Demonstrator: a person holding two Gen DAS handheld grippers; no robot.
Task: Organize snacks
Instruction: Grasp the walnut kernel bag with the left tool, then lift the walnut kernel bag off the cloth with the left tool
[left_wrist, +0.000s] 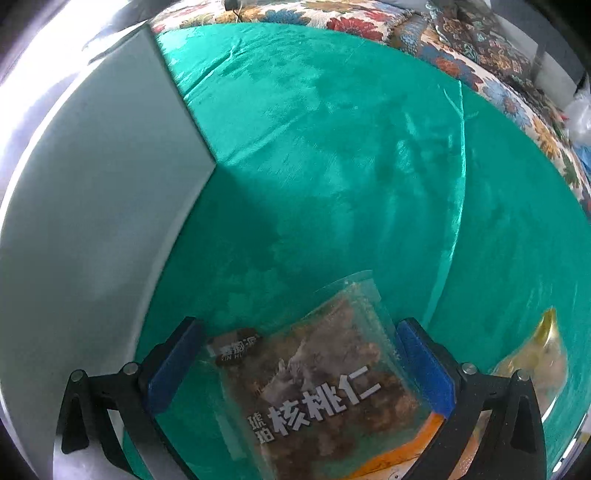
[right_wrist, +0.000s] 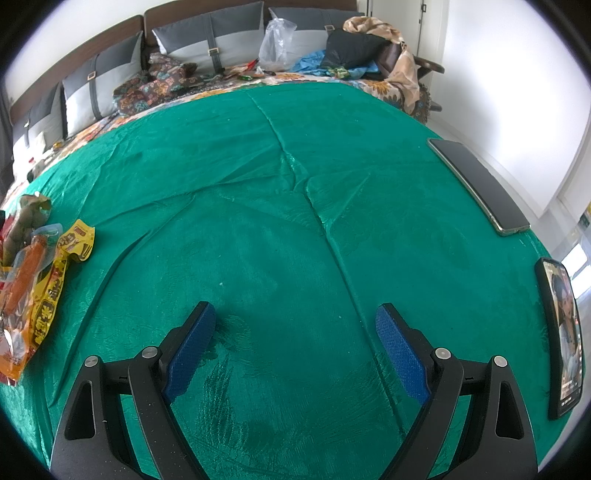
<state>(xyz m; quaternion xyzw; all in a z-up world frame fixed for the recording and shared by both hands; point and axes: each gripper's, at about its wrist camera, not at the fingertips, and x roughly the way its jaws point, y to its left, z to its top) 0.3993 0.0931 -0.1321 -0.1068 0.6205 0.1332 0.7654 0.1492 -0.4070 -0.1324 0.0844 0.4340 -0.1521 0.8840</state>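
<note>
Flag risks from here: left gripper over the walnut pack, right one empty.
1. The left gripper stands open astride the walnut pack; closing on slick film may crush the contents or let it slip.
2. An orange packet lies partly under the pack and might drag along.
3. Two phones lie near the green cloth's edge beside the open right gripper; a sweep could knock them.

Layout. A cloth (right_wrist: 295, 206) covers the bed. The walnut packet (left_wrist: 325, 384) lies on it between the spread fingers of the left gripper (left_wrist: 295, 343); a second packet (left_wrist: 535, 362) lies just to its right. A pile of snack packets (right_wrist: 37, 288) sits at the cloth's left edge, left of the right gripper (right_wrist: 295, 325). Two phones (right_wrist: 480, 184) (right_wrist: 561, 339) lie along the right edge. Cushions (right_wrist: 207, 40) stand behind.
</note>
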